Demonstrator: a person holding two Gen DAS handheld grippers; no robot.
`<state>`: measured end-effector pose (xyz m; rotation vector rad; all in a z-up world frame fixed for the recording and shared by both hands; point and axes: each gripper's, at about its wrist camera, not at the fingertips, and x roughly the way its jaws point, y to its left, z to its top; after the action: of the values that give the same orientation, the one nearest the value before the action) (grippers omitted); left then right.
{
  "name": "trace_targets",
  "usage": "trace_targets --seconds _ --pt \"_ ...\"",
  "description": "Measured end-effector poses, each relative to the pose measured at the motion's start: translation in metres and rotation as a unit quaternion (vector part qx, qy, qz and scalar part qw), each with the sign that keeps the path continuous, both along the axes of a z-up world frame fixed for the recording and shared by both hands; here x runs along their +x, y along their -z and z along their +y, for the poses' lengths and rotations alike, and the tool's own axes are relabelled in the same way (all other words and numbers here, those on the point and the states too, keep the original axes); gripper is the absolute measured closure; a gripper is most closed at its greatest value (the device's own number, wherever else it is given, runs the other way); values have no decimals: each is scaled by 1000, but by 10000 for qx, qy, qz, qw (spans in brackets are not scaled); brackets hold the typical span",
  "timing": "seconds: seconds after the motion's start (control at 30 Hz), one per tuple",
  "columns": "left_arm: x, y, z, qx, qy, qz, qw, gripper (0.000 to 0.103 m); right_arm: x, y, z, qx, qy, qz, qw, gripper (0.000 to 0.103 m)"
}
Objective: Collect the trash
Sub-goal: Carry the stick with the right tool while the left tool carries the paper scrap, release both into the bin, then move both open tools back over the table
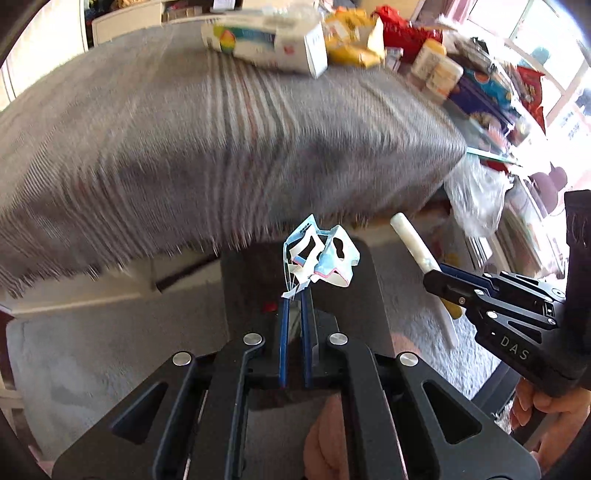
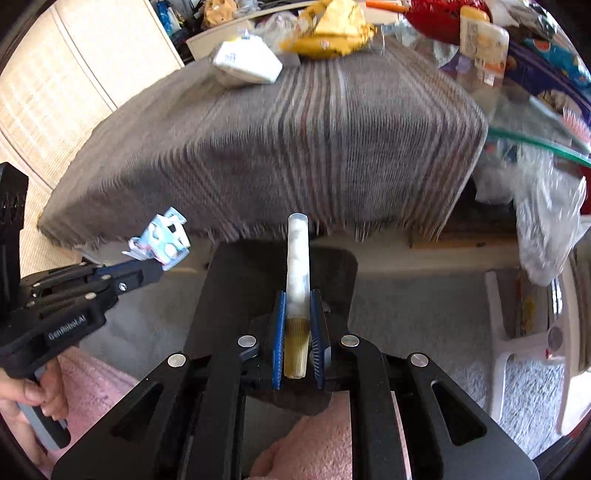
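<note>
- Far left in the right wrist view, the person's left hand (image 2: 35, 397) grips the handle of the left gripper (image 1: 294, 301), which angles up toward the table edge.
- That left gripper has its blue pads (image 1: 283, 343) drawn close together, pinching a crumpled blue-and-white wrapper (image 1: 320, 258) by its lower edge; the wrapper sticks up off the fingertips, in the air just in front of the fringe of the grey striped cloth (image 1: 207, 136).
- The cloth covers the table and hangs over its near edge, and both views are blurred across it.
- At the back of the cloth lies a white carton (image 1: 269, 44) with a coloured print, and right of it a yellow packet (image 2: 332, 27) and a red bag (image 1: 404, 33), part of a pile of packaging along the far side.
- Centre of the right wrist view, the right gripper (image 2: 297, 299) is clamped on a white tube with a yellowish ribbed end (image 2: 297, 266); the yellow end sits between the blue pads and the white length points up toward the cloth's fringe.
- From the left wrist view the same tube slants up and left out of the right gripper, well apart from the wrapper.
- Further right, a clear plastic bag (image 1: 474, 199) hangs by the table corner.
- Low at the right, a white plastic stool (image 2: 517, 332) stands on the grey carpet (image 2: 424, 314).
</note>
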<state>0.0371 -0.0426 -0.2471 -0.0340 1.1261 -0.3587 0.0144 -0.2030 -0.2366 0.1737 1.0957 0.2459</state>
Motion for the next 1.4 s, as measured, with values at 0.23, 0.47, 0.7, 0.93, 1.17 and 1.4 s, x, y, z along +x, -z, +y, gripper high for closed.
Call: trace_targets --seconds 0.23,0.47,0.7,0.93,1.17,1.4 --pt "0 51 -1 -29 -20 376 9993 98 -5 43 12 -168 -87 264 9995 89" --pt "5 72 -7 -209 220 471 9984 97 6 77 16 24 134 786 9968 89" --pt "13 81 -4 -262 117 609 9977 93 2 85 20 -53 159 870 9961 89" --pt "17 80 2 -309 33 631 9975 85 3 88 29 -227 30 816 9964 86" --pt "15 68 13 -347 -133 457 9983 56 -3 77 21 -519 109 570 9970 37" --pt "14 48 26 -357 -322 330 9983 22 -2 62 12 -530 113 391 9978 3"
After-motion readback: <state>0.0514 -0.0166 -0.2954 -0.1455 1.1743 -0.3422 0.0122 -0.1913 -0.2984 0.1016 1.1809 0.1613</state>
